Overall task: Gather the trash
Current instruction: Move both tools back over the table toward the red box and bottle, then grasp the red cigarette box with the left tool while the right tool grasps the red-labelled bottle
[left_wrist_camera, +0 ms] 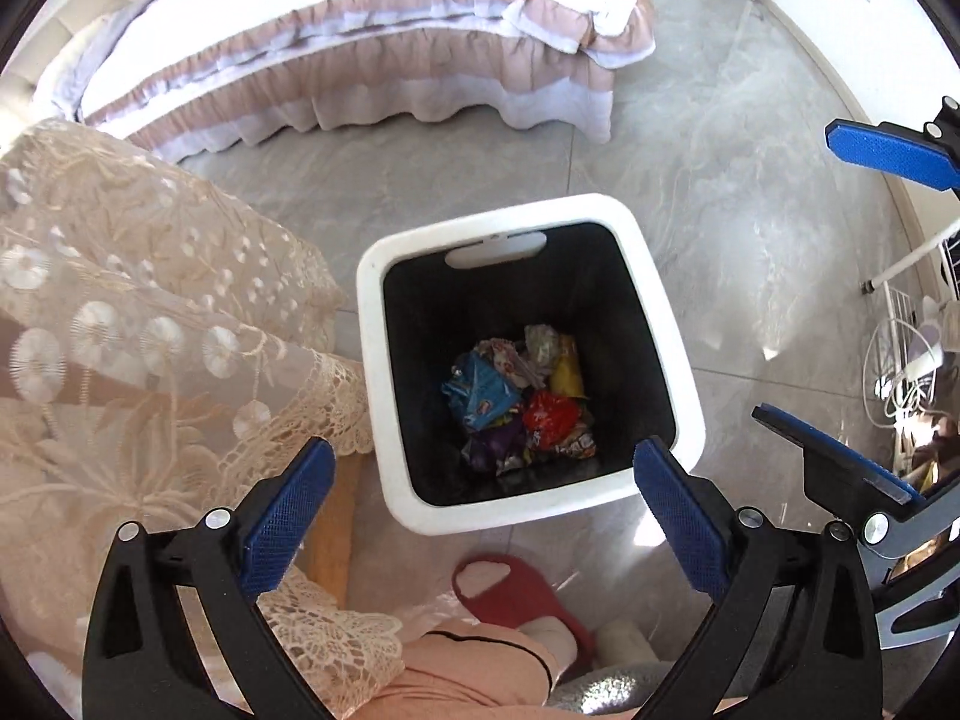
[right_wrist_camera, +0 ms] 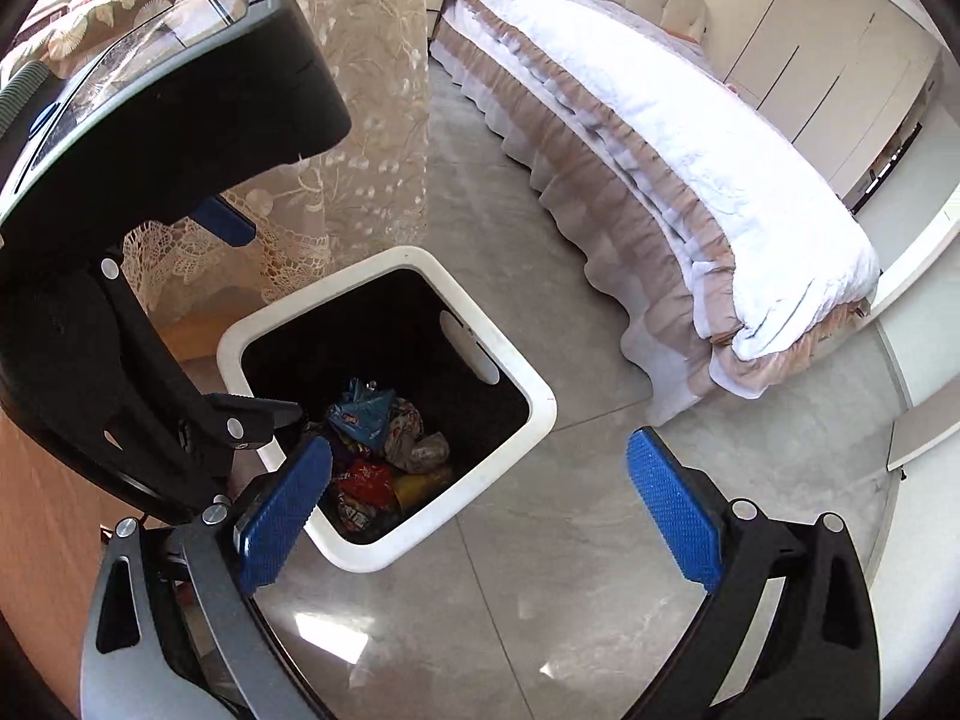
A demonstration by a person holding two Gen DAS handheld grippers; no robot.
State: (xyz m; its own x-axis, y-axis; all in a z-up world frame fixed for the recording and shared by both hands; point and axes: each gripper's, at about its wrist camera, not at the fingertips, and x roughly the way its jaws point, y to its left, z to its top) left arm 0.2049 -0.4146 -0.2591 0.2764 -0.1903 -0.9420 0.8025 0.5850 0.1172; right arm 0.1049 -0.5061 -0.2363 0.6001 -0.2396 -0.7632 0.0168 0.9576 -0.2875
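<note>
A white trash bin (left_wrist_camera: 675, 372) with a black inside stands on the grey floor. Several crumpled snack wrappers (left_wrist_camera: 519, 399) lie at its bottom. My left gripper (left_wrist_camera: 483, 519) hangs open and empty above the bin's near edge. My right gripper shows at the right of the left wrist view (left_wrist_camera: 840, 276), also open. In the right wrist view the bin (right_wrist_camera: 543, 405) and wrappers (right_wrist_camera: 384, 450) lie below left of my open, empty right gripper (right_wrist_camera: 480, 516). The left gripper's black body (right_wrist_camera: 150, 192) fills the upper left there.
A lace-covered table (left_wrist_camera: 120, 324) stands left of the bin. A bed with a pink frilled skirt (left_wrist_camera: 360, 72) lies beyond it. My red slipper (left_wrist_camera: 516, 594) is near the bin. A white wire rack (left_wrist_camera: 906, 324) stands at the right. Wardrobes (right_wrist_camera: 810, 42) line the far wall.
</note>
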